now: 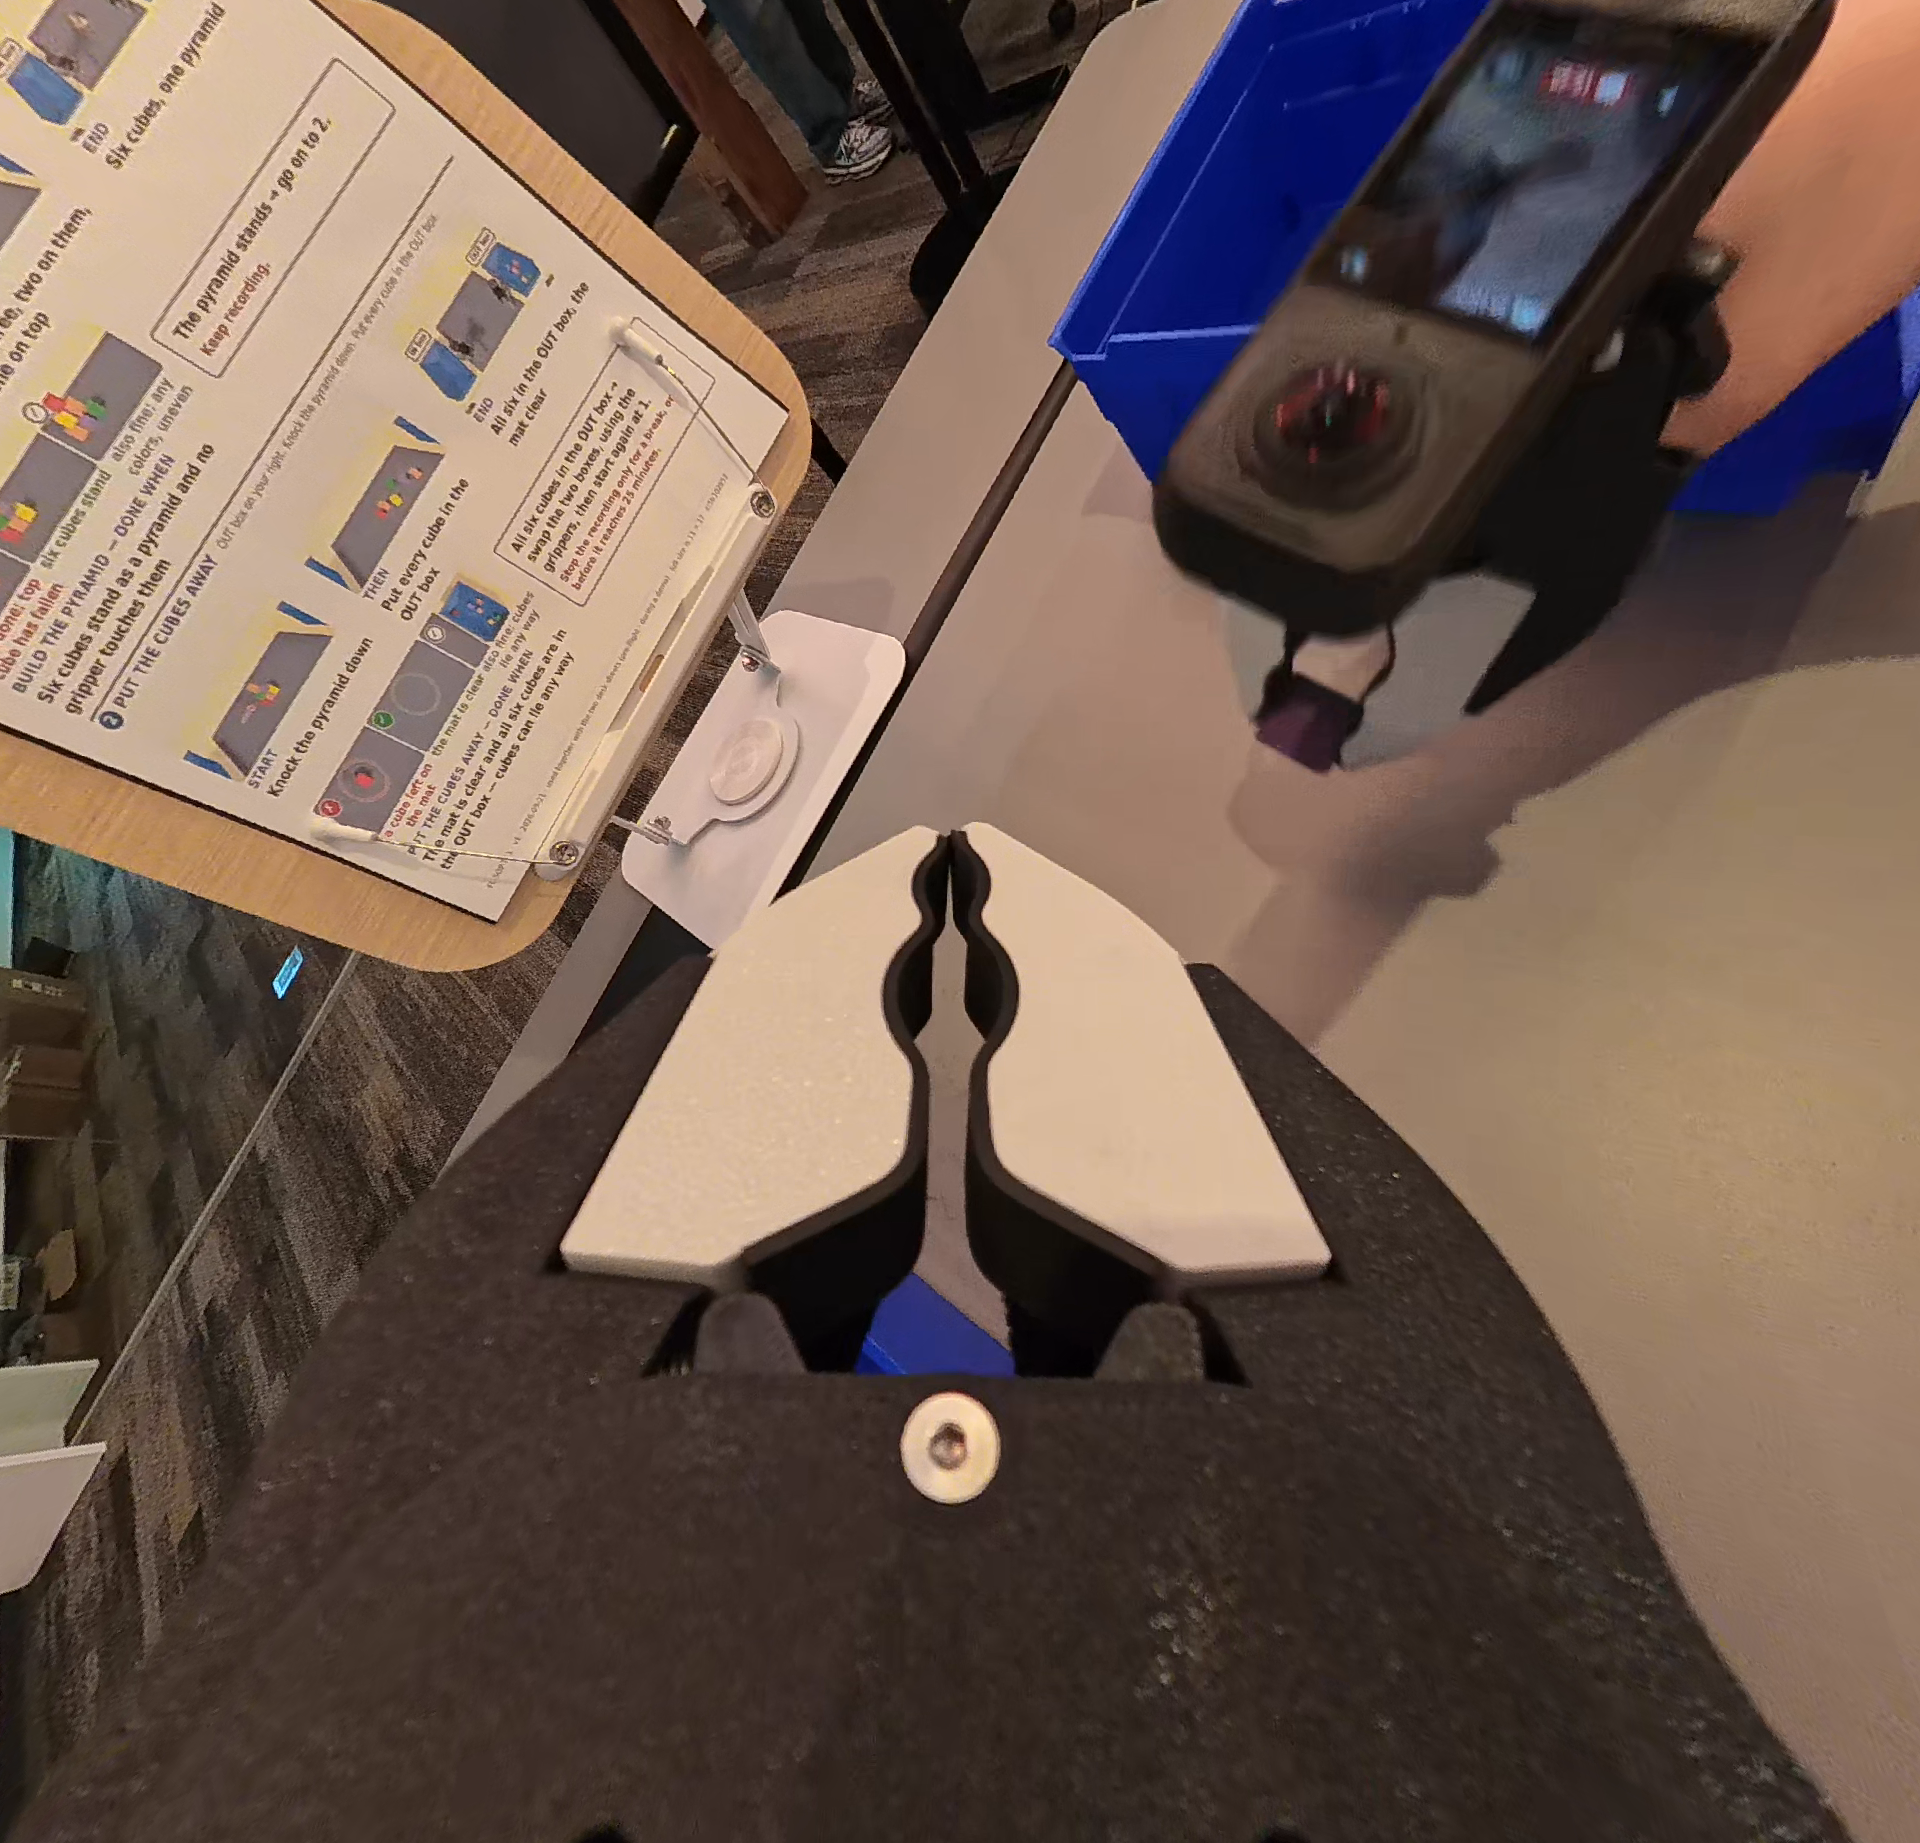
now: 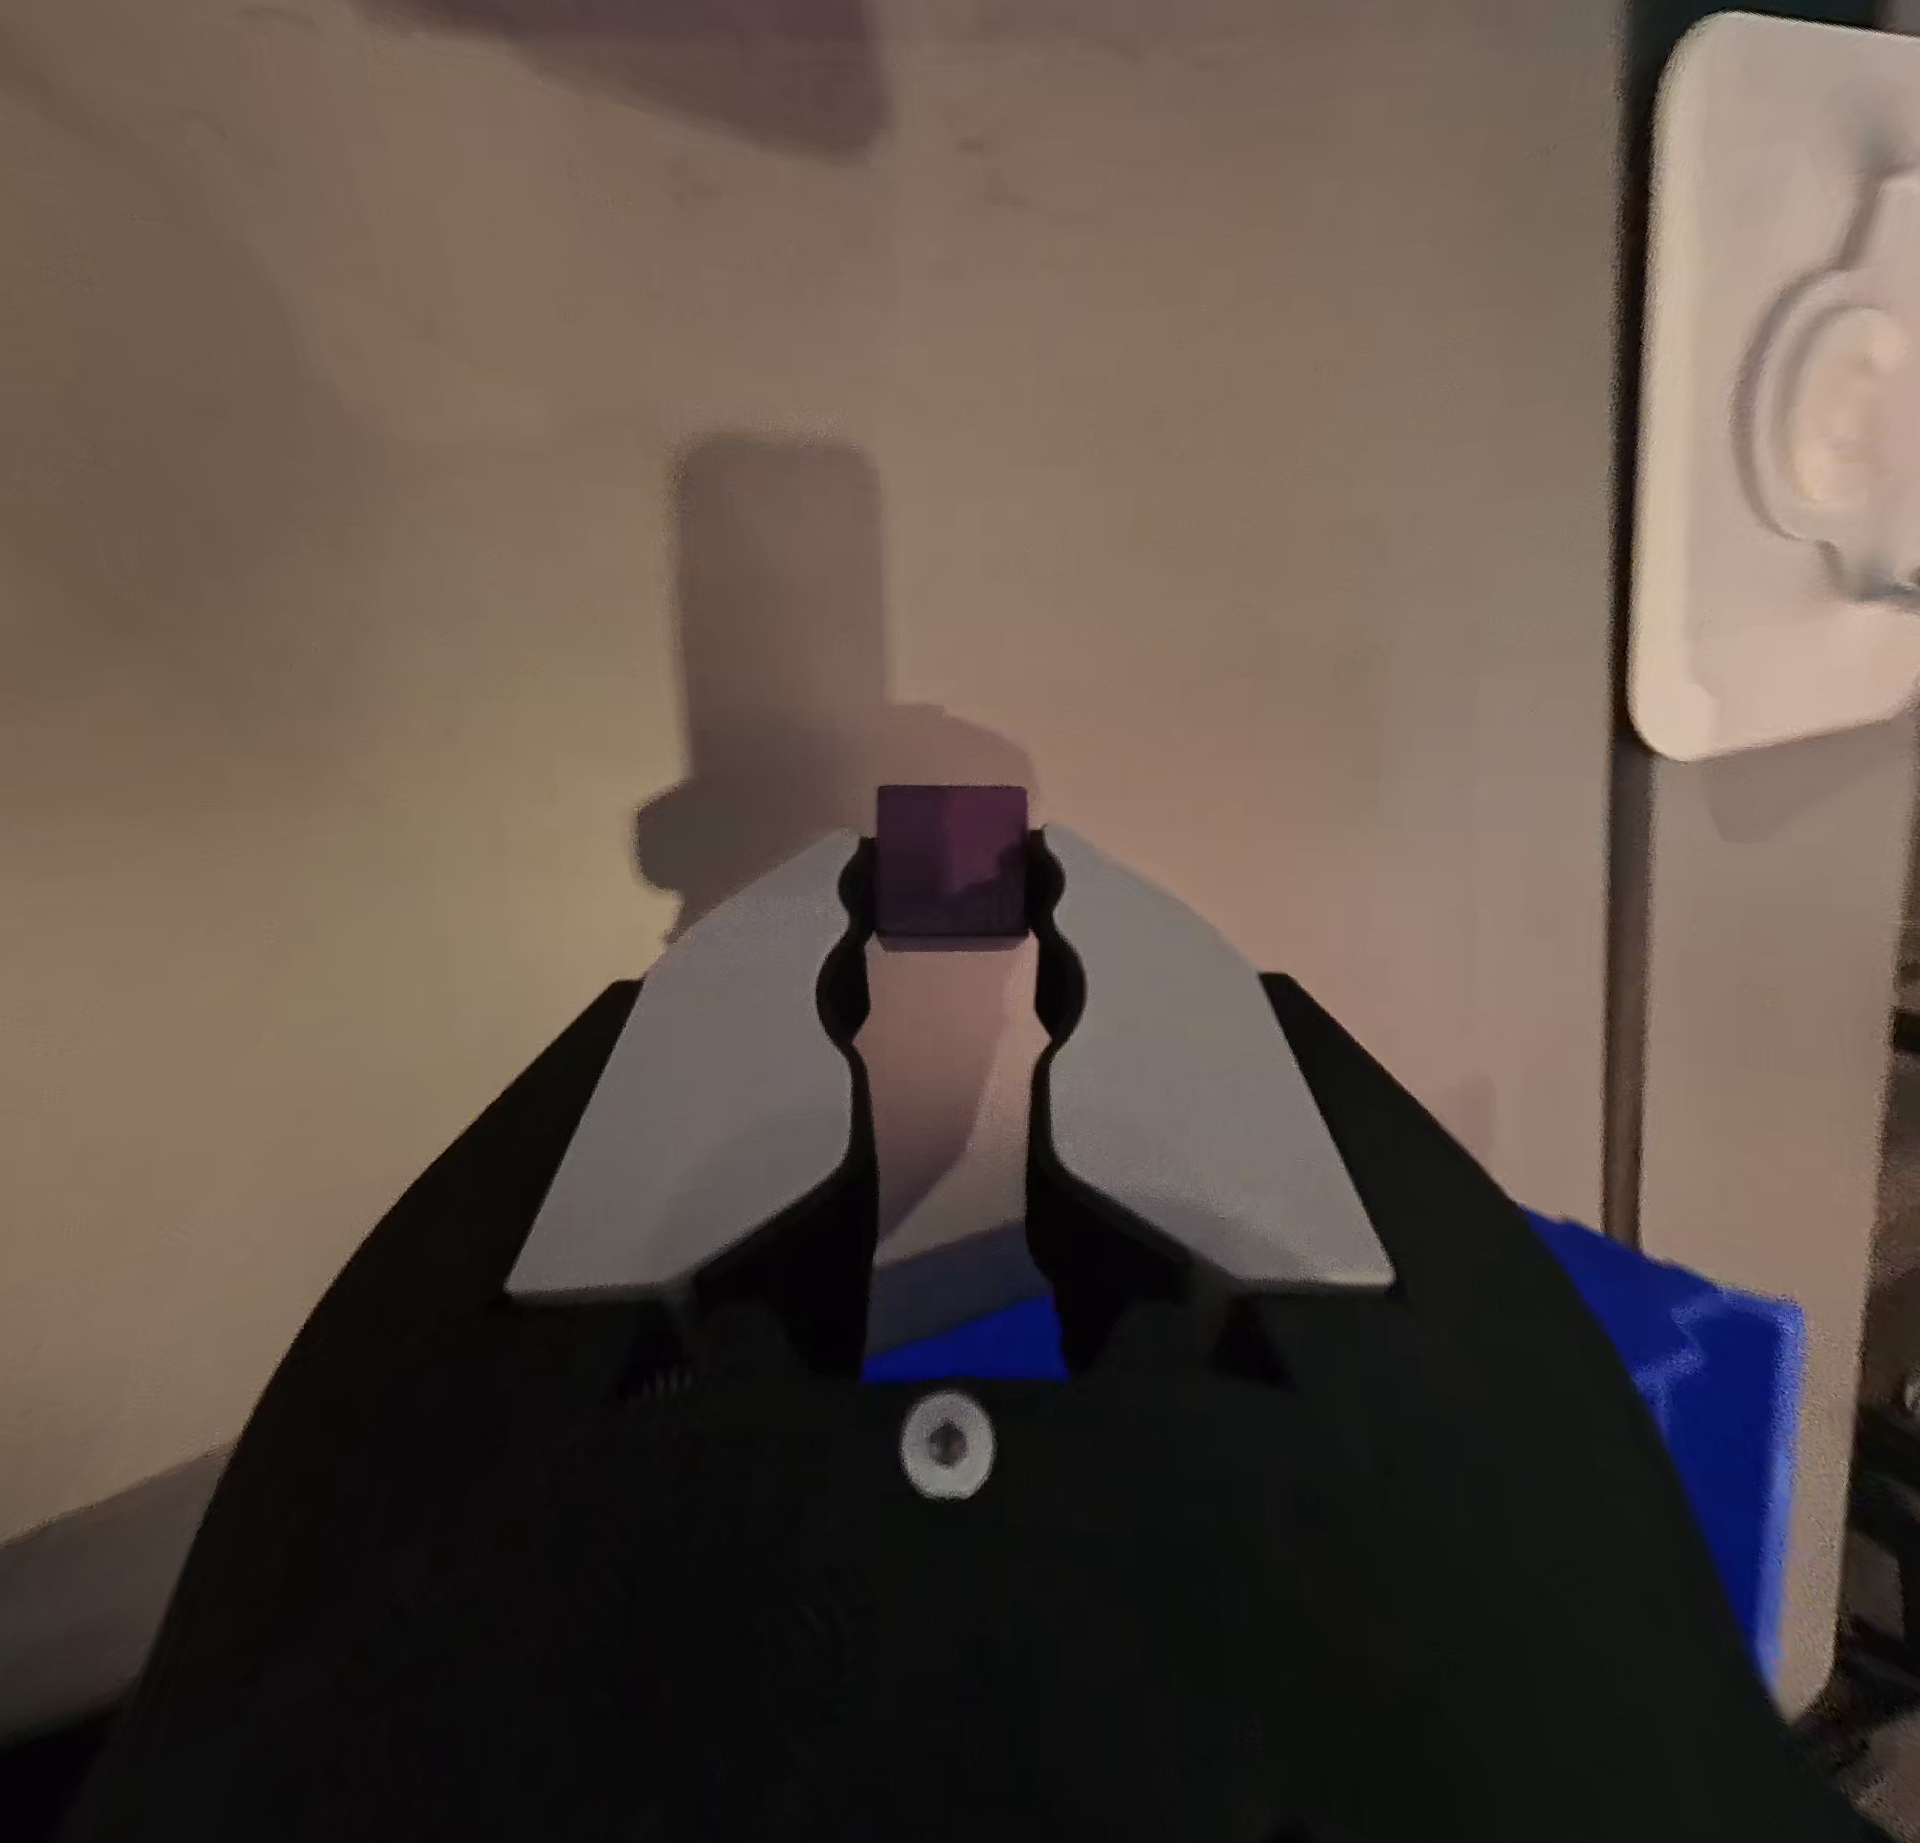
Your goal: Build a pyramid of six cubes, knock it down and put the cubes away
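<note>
My right gripper (image 2: 951,843) is shut on a purple cube (image 2: 948,874) and holds it at the fingertips above the grey mat (image 2: 416,443). The left wrist view shows this same gripper (image 1: 1392,713) farther off with the purple cube (image 1: 1304,728) hanging just above the mat (image 1: 1558,1066), a hand on its handle. My left gripper (image 1: 951,843) is shut and empty, its fingertips touching, above the mat's left edge. A blue bin (image 1: 1195,266) stands at the back behind the right gripper. No other cubes show.
An instruction sheet on a wooden board (image 1: 343,422) stands on a white base plate (image 1: 769,754) left of the table edge; that plate also shows in the right wrist view (image 2: 1787,391). Another blue bin (image 2: 1714,1430) lies under the right gripper. Carpet floor (image 1: 260,1118) lies beyond the edge. Left tips to right tips: about 20 cm.
</note>
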`<state>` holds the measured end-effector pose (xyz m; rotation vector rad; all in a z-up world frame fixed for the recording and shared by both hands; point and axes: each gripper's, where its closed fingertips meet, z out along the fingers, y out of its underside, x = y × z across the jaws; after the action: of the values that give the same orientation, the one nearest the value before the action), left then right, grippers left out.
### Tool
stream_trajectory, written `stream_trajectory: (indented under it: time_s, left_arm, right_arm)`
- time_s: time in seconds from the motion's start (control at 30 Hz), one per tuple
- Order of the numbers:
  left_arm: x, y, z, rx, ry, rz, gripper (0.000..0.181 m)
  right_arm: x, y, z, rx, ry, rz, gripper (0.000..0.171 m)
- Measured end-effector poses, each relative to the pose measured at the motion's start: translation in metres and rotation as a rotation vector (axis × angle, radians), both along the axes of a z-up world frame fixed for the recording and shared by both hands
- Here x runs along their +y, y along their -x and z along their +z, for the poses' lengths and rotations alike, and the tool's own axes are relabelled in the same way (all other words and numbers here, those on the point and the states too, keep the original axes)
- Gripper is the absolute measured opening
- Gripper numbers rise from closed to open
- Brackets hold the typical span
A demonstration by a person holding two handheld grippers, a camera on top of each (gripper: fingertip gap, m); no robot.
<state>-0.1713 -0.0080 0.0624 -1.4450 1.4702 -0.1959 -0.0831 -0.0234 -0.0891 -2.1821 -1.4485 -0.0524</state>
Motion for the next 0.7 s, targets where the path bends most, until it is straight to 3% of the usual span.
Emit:
stream_trajectory:
  time_s: [0.37, 0.53, 0.7]
  left_arm:
    - [-0.001, -0.004, -0.005, 0.018, 0.002, -0.004, 0.0]
    - [-0.002, -0.007, -0.009, 0.033, 0.004, -0.006, 0.0]
    - [-0.003, -0.01, -0.015, 0.055, 0.004, -0.009, 0.0]
  right_arm:
    - [0.003, -0.124, 0.052, 0.073, -0.117, -0.377, 0.029]
    - [-0.012, -0.182, 0.048, 0.09, -0.087, -0.522, 0.03]
    - [-0.035, -0.215, 0.02, 0.084, 0.051, -0.587, 0.03]
